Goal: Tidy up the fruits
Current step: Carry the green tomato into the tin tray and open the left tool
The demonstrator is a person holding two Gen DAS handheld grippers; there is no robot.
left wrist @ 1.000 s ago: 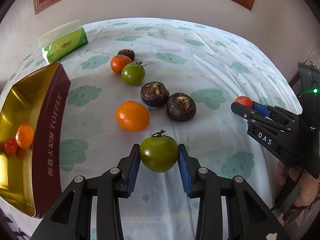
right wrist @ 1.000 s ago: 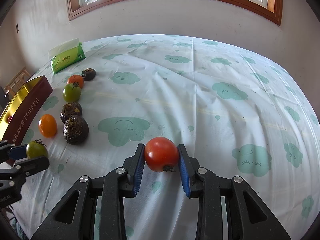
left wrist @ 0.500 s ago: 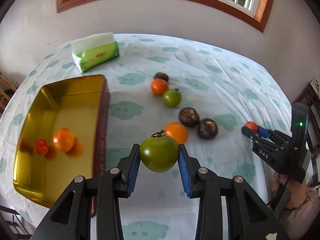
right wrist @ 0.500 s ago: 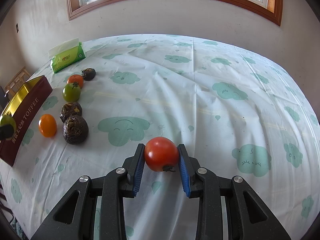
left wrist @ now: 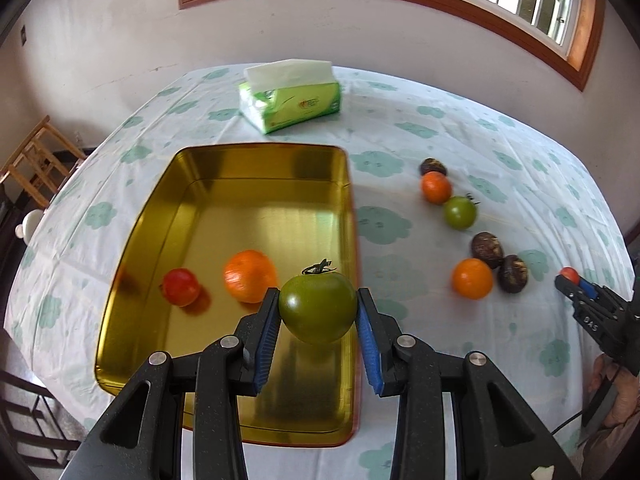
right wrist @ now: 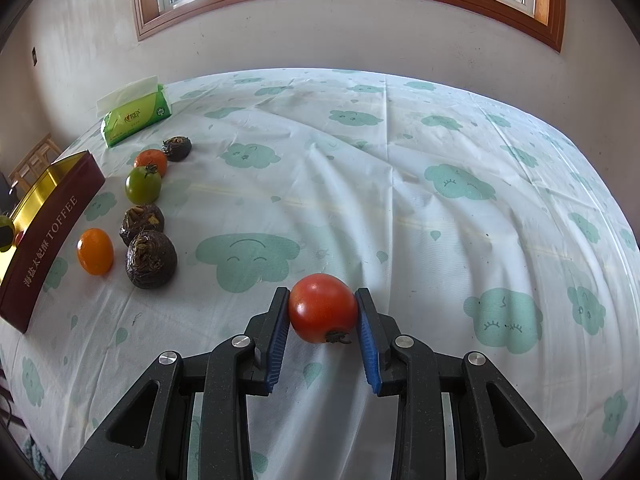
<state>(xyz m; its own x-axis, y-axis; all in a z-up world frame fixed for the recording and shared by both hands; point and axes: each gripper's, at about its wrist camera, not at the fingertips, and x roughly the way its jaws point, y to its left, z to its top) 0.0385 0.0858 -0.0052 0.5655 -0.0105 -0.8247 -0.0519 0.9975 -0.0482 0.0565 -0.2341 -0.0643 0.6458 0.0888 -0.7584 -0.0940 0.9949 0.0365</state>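
My left gripper is shut on a green tomato and holds it above the right side of the gold tin. A red tomato and an orange lie in the tin. My right gripper is shut on a red tomato a little above the tablecloth; it also shows in the left wrist view. On the cloth lie two oranges, a green tomato and three dark wrinkled fruits.
A green tissue pack lies beyond the tin, also in the right wrist view. The tin's maroon side reads TOFFEE. A wooden chair stands left of the table. A window runs along the back wall.
My left gripper has carried the green tomato left, from over the cloth to over the tin. My right gripper has held still with the red tomato.
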